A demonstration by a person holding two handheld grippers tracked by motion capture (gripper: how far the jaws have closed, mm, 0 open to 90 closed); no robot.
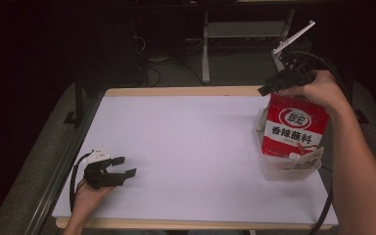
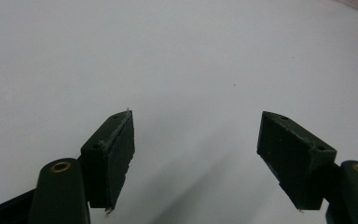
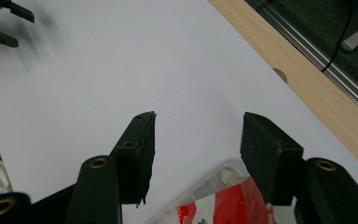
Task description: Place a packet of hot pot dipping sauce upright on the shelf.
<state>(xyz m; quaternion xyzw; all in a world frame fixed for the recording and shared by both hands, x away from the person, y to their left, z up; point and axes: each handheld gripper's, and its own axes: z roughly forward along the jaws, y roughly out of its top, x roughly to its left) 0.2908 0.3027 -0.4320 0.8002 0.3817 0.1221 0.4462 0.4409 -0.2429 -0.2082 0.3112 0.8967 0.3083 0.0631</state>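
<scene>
Tabletop: white sheet (image 1: 186, 147) over a wooden board, with a wood strip showing along the far and near edges.
Open room: the middle and far left of the tabletop lie bare, a broad stretch between the two hands.
Left edge: a dark rail runs just outside the tabletop's left side.
Right edge: in the right gripper view the wooden border (image 3: 303, 79) runs diagonally, with a metal rail and a cable beyond it.
Left claw (image 1: 122, 166): low over the near left corner, well apart from the packet; its jaws stand wide with nothing between them, and the left gripper view shows plain white surface between them (image 2: 196, 154).
Right claw (image 1: 269, 88): just above the top of the packet at the far right; jaws apart, nothing pressed between them. In the right gripper view the claw (image 3: 198, 149) looks down past the packet's top.
Red sauce packet (image 1: 293, 127): stands upright in the container, leaning slightly, white label with Chinese print.
Clear plastic container (image 1: 284, 171): near the right edge, holding the packet and a smaller pale sachet (image 1: 311, 159).
</scene>
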